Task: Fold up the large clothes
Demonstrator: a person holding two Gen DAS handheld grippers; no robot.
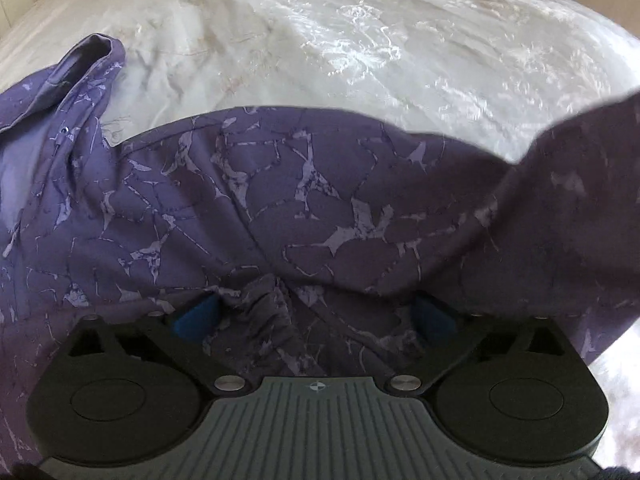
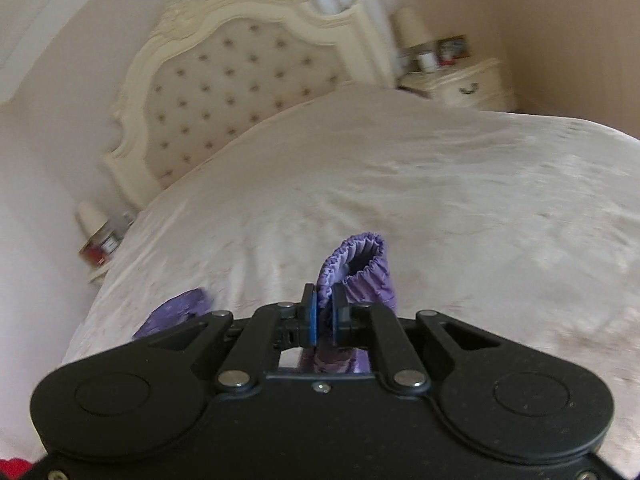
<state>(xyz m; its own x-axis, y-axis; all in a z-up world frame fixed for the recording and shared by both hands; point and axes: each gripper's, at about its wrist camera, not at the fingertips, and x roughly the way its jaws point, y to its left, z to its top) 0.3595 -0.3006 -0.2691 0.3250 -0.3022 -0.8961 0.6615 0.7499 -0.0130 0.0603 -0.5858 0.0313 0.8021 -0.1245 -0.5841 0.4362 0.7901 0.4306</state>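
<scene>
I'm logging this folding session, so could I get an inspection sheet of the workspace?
Surface: cream satin bedspread, wrinkled.
Job's things: purple crackle-print garment spread on the bed; its gathered elastic cuff lifted.
Clutter: nothing seen on the bed.
Grippers: left gripper wide open, bunched cloth between its blue pads, not pinched; right gripper shut on the cuff.
Cables: nothing seen.
Surroundings: cream tufted headboard; bedside tables with lamps and small jars, blurred.

Cream bed (image 2: 400, 184) with tufted headboard (image 2: 224, 92), nightstands (image 2: 460, 84) either side holding lamps (image 2: 412, 26), beige walls (image 2: 560, 12)
</scene>
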